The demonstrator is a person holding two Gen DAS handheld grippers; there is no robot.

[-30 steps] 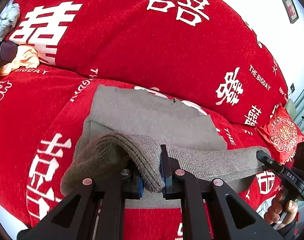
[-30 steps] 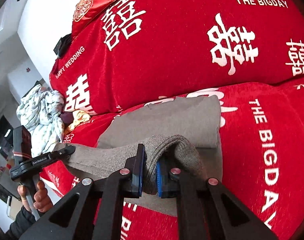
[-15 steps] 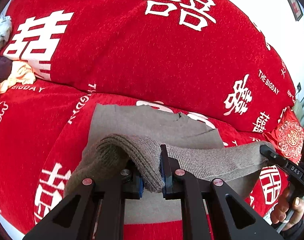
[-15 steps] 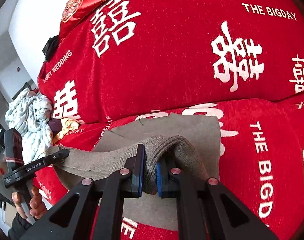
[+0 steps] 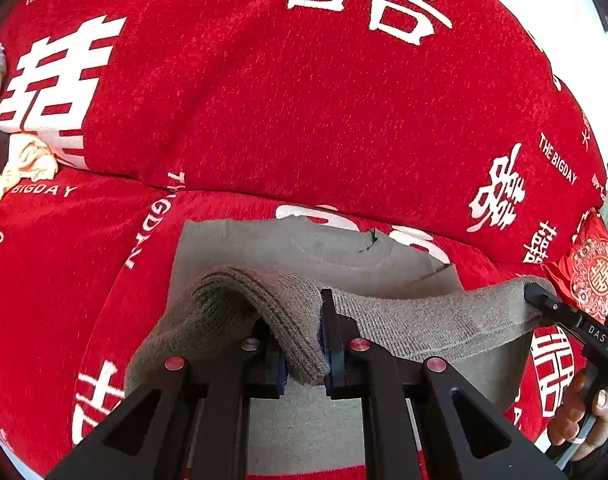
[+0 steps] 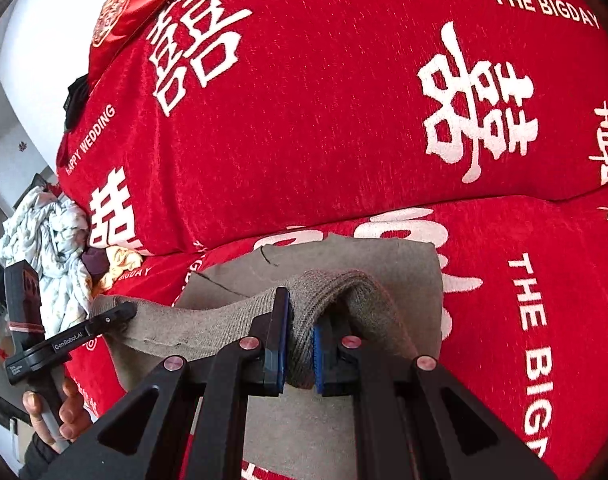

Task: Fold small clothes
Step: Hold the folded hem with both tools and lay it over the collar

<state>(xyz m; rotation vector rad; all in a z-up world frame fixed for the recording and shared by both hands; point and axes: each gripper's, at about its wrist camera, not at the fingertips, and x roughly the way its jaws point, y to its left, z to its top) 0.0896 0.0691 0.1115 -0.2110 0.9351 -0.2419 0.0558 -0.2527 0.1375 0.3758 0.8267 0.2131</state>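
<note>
Left wrist view showed the left gripper (image 5: 304, 344) clamped on one ribbed corner of a grey-brown knitted garment (image 5: 424, 320), the bunched cloth squeezed between its blue pads. From there the lifted edge stretched toward 3 o'clock, where the right gripper (image 5: 538, 300) pinched the far corner, a hand (image 5: 580, 412) wrapped round its handle at 4 o'clock. The rest of the garment lay flat on the red sofa cover (image 5: 304, 120) printed with white characters, its far edge at 12 o'clock near the crease below the backrest. A small heap of clothes (image 5: 19, 164) sat at 9 o'clock.

Right wrist view showed the right gripper (image 6: 299, 344) shut on its ribbed corner of the garment (image 6: 207, 324), with the left gripper (image 6: 117, 314) gripping the opposite corner at 9 o'clock. A pale crumpled cloth (image 6: 51, 248) lay beyond it, and a red cushion (image 6: 131, 4) sat at 11 o'clock.
</note>
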